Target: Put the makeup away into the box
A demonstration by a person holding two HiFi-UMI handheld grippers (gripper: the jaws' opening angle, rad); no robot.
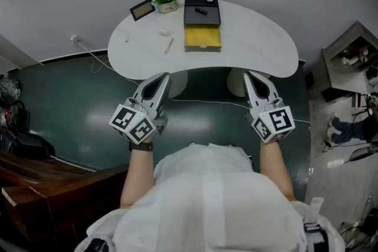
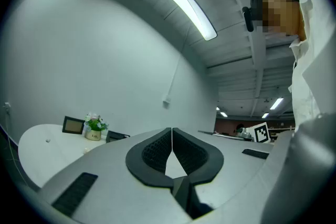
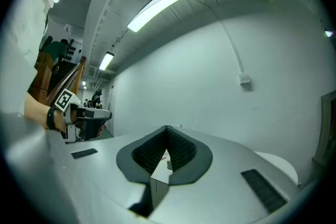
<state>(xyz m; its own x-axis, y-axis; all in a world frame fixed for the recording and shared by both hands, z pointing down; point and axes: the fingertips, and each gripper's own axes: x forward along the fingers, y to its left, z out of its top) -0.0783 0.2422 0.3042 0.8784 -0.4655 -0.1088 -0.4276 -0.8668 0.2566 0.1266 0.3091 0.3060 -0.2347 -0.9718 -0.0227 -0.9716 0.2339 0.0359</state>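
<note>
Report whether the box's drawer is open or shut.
Open: the yellow drawer juts out from the front of the black box, its inside exposed.

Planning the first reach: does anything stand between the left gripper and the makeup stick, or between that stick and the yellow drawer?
Nothing visible does. Only bare table lies between the shut left gripper and the makeup stick, and between the stick and the yellow drawer.

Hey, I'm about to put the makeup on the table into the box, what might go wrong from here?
The left gripper and right gripper are shut and empty; reaching like that would likely push the thin stick rather than grip it. The flower pot and picture frame stand near the box, so a wide reach may knock them. The small white piece is tiny and might get flicked off the table.
</note>
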